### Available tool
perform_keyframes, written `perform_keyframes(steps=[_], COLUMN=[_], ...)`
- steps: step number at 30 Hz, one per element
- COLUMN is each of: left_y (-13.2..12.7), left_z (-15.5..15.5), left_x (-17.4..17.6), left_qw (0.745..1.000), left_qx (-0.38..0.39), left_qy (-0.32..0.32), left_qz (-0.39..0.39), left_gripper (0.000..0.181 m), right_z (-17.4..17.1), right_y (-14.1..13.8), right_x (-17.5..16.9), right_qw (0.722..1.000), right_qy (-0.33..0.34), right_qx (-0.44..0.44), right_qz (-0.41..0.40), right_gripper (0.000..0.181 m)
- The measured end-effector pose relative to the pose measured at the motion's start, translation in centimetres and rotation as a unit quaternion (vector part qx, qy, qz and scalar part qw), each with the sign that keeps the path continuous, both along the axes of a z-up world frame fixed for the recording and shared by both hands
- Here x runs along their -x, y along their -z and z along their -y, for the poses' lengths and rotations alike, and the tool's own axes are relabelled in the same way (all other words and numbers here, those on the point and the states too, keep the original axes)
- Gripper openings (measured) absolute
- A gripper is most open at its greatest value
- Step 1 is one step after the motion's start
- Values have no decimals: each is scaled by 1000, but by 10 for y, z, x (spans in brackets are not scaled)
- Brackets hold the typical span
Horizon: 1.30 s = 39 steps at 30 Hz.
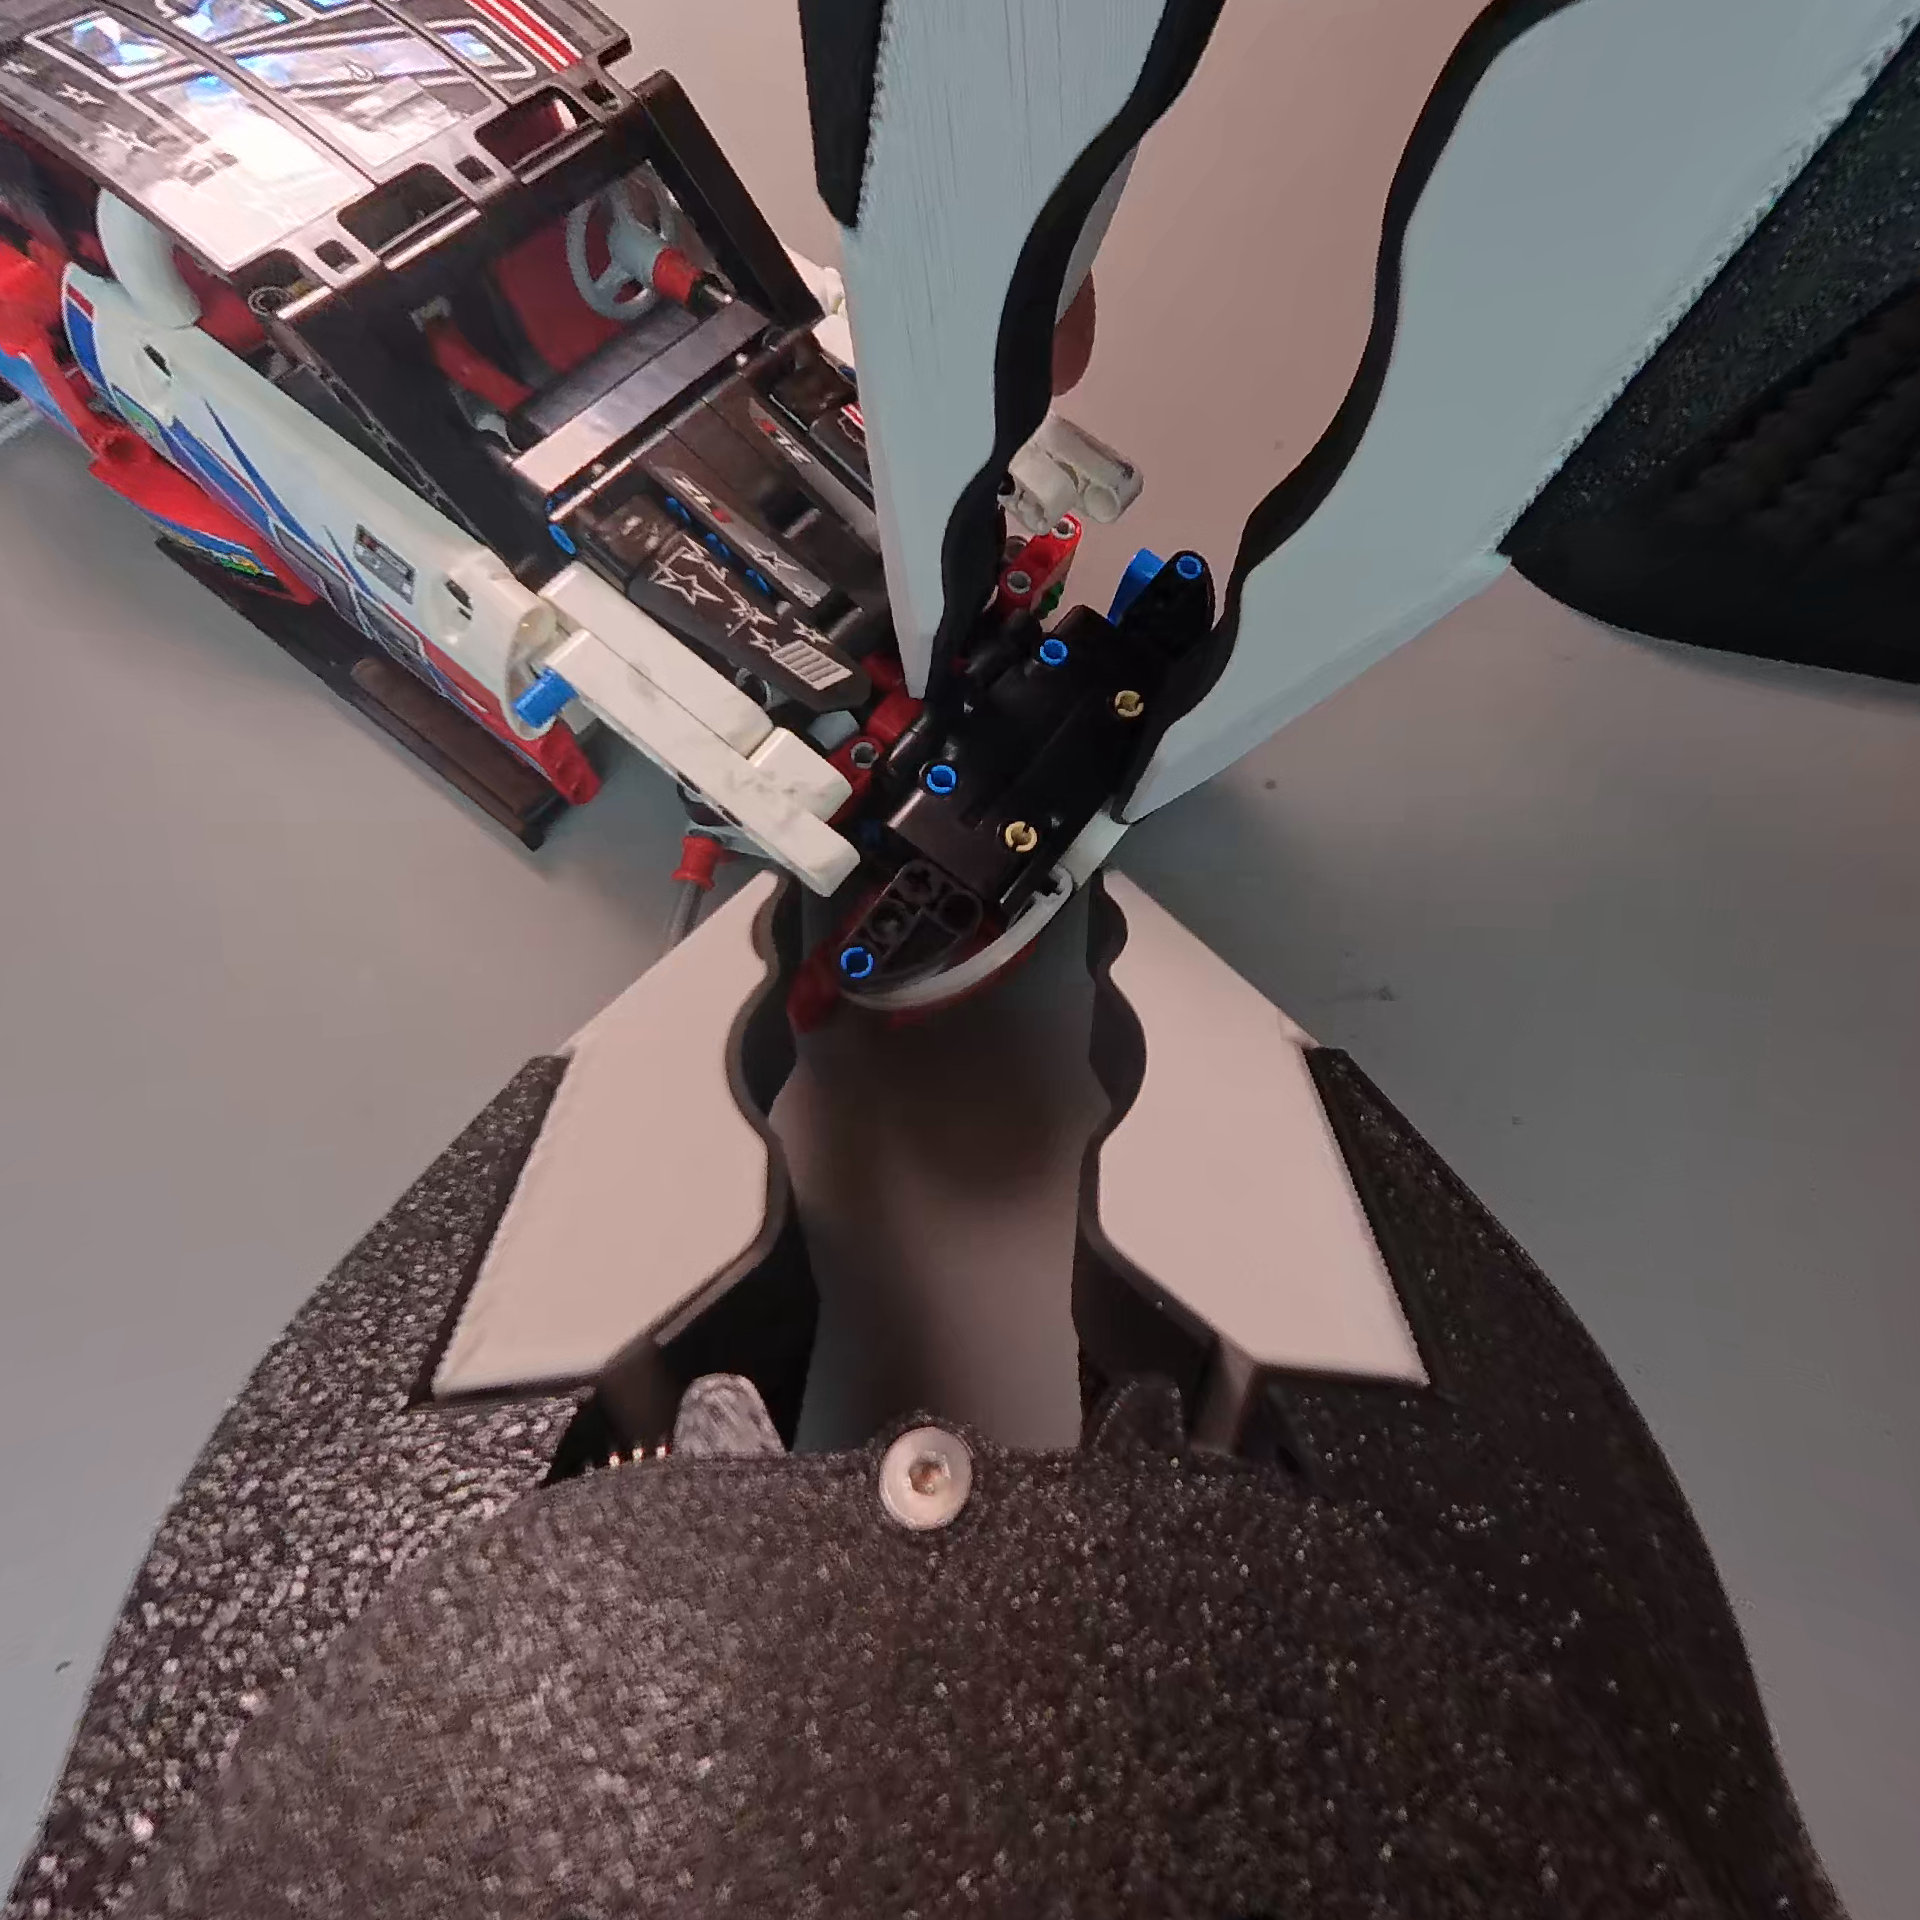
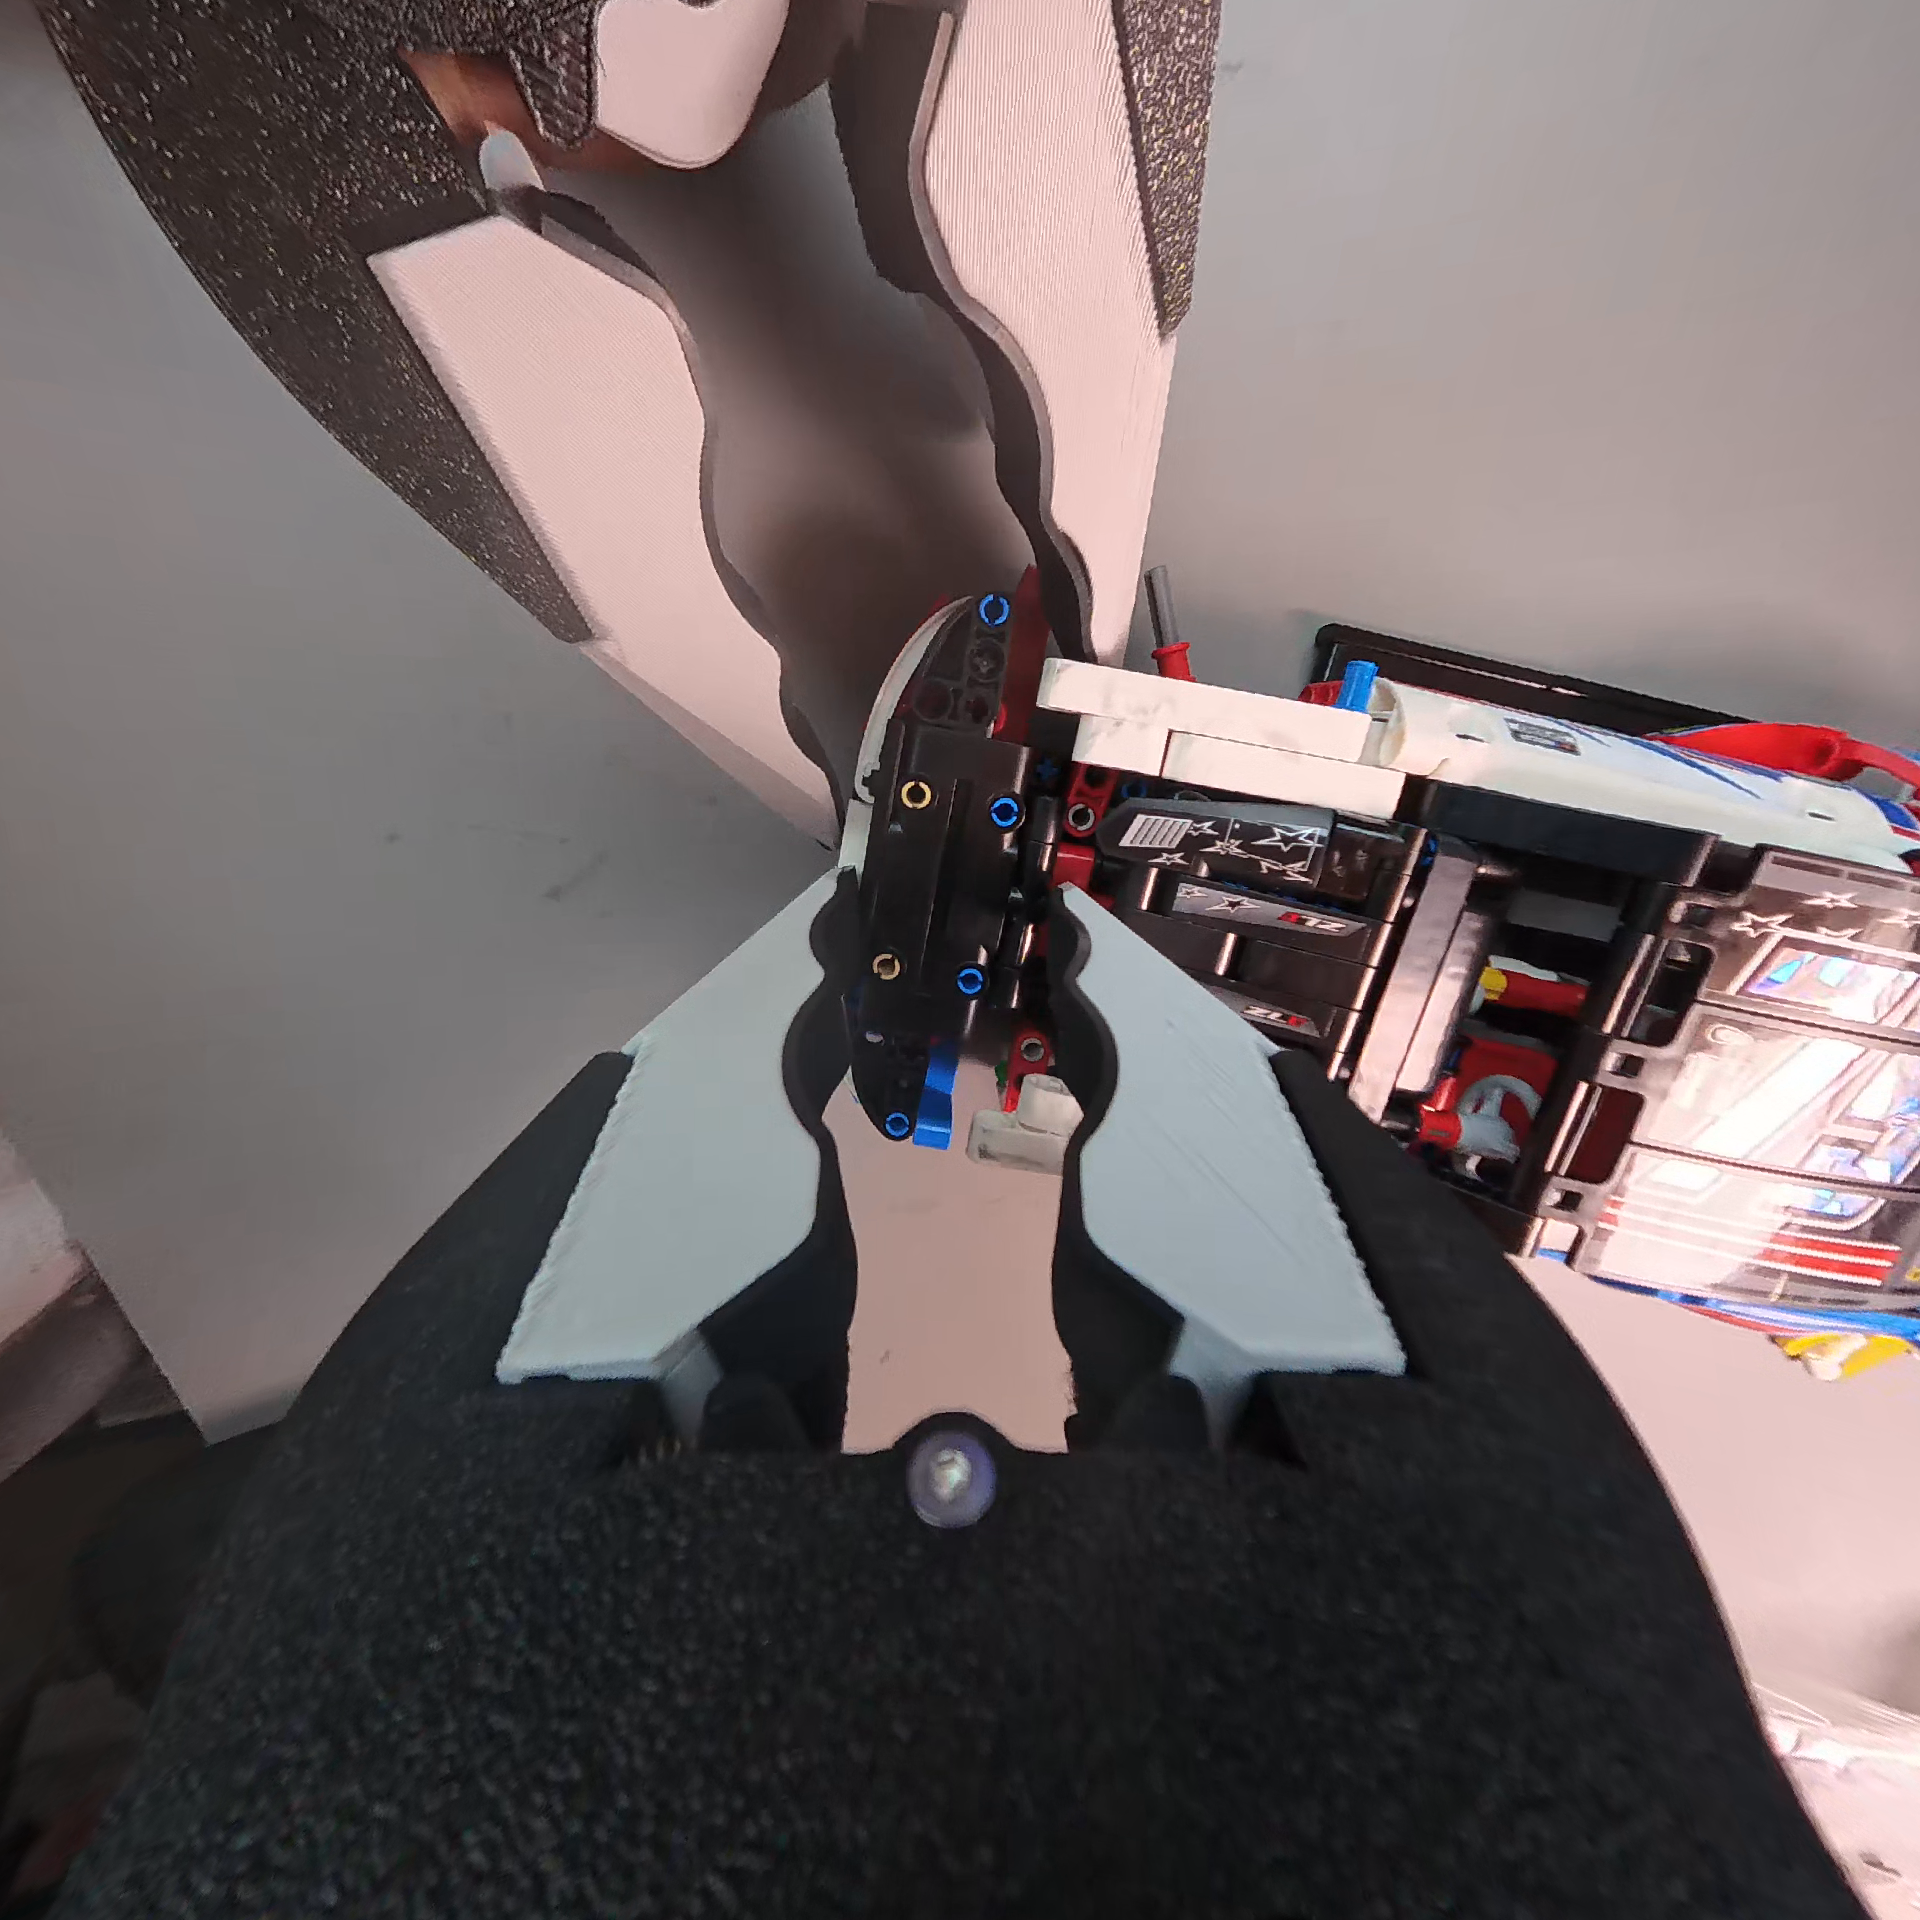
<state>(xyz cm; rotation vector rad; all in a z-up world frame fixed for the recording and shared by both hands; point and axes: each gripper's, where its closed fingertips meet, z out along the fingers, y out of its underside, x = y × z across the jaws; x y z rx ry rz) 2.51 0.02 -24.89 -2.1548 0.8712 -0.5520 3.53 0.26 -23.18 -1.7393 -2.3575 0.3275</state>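
A toy brick-built race car (image 1: 364, 499), white, black, red and blue, lies on a grey table. Its black front section (image 1: 1039, 727), studded with blue and tan pins, sticks out from the car's nose. My left gripper (image 1: 940, 883) is shut on the rounded red-and-white end of this section. My right gripper (image 2: 951, 899), with pale blue fingers, is shut across the section's (image 2: 925, 862) middle from the opposite side. The right gripper also shows in the left wrist view (image 1: 1023, 758). The left gripper also shows in the right wrist view (image 2: 961, 738). The car (image 2: 1455, 831) extends to the right there.
The grey table (image 1: 312, 1039) surrounds the car. A grey axle with a red bush (image 1: 696, 862) pokes out beside the nose. A small white connector (image 2: 1023, 1122) sits by the right gripper's finger. The table edge (image 2: 62, 1278) shows at left. Only a small space, under 4 cm, lies between the two pairs of fingers.
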Motion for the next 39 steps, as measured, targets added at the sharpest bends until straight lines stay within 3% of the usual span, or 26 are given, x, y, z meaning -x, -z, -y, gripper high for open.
perform_keyframes(steps=[18,26,29,36,39], left_y=[1,-5,0,4,0], left_z=[9,20,19,23,26], left_x=[-13,-11,-12,-12,-15], left_qw=[999,997,998,999,999], left_qx=[25,48,49,27,14], left_qy=[16,19,6,30,49], left_qz=[18,61,41,2,2], left_gripper=[46,54,47,45,53], right_z=[5,14,15,19,19], right_y=[-12,-7,0,-10,-16], right_x=[-6,-3,-4,-3,-2], right_qw=[998,996,999,997,995], right_qy=[13,23,-6,-9,0], right_qx=[39,44,2,44,58], right_qz=[-39,-69,-51,-69,-84], right_gripper=[33,33,33,33,33])
